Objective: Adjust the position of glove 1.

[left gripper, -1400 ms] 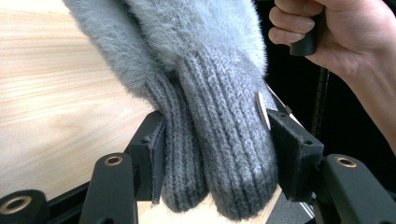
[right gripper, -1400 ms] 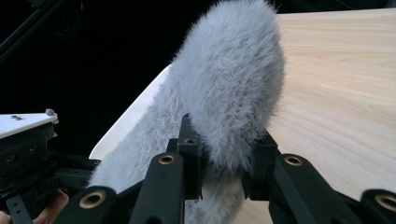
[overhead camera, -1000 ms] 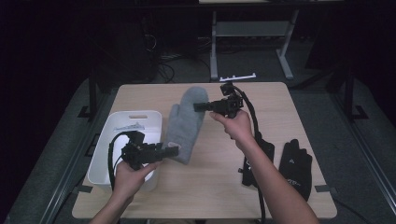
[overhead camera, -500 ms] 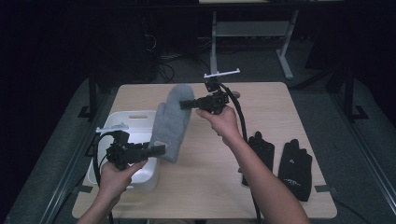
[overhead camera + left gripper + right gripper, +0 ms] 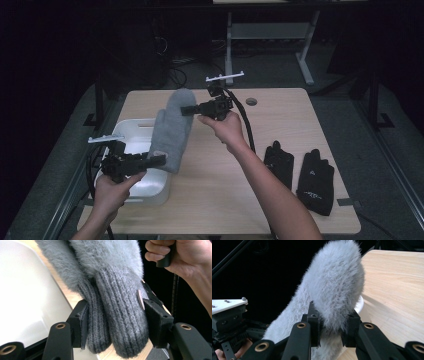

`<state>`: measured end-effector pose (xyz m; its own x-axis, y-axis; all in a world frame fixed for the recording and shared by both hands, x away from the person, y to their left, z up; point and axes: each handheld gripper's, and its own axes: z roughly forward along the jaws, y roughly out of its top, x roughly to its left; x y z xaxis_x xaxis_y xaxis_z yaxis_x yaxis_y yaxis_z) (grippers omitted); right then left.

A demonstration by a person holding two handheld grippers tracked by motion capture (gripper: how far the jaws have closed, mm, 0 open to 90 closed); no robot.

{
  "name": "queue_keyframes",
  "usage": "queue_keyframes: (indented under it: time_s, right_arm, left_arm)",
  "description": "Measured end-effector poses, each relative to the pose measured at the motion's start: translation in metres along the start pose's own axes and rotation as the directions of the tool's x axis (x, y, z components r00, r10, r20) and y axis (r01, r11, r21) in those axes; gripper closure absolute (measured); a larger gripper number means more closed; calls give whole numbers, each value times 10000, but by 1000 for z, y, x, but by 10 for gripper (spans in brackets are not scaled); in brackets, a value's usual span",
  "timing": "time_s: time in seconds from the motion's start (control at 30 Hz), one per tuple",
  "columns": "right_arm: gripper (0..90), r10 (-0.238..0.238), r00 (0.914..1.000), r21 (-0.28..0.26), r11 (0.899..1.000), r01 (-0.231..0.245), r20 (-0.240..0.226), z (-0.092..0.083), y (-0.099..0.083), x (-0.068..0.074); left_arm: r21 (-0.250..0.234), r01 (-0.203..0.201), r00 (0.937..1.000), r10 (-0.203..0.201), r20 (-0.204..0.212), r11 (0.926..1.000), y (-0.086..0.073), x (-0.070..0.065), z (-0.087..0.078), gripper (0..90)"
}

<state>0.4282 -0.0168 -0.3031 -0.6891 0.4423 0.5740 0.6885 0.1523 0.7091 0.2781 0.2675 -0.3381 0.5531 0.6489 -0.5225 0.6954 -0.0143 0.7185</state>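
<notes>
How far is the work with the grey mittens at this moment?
In hand: the grey fluffy mittens hang in the air over the white bin, the left gripper shut on the knit cuffs, the right gripper on the tip. Probably left: lowering them into the bin. The black gloves lie untouched on the table.

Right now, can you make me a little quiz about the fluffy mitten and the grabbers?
1. True or false: the grey mitten is lying flat on the table.
2. Which end of the mitten does the left gripper pinch: A the fuzzy tip, B the knitted cuff, C the middle?
3. What lies on the table near the person's right forearm?

Key
1. False. It is held up in the air between the two grippers, over the edge of the white tub.
2. B. The right gripper pinches the fuzzy end.
3. Two black gloves, side by side.
</notes>
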Motion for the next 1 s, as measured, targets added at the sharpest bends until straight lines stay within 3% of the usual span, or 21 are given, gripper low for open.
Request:
queue_keyframes:
  time_s: [0.53,1.0]
  right_arm:
    - [728,-87,9995,269,9996,95,-294,34,7,8]
    - [727,-50,9991,655,9978,78,-420,64,7,9]
  left_arm:
    - [-248,315,9990,-323,-322,9992,-9,16,-23,427]
    - [-441,745,9955,-769,-557,9962,-21,32,-32,419]
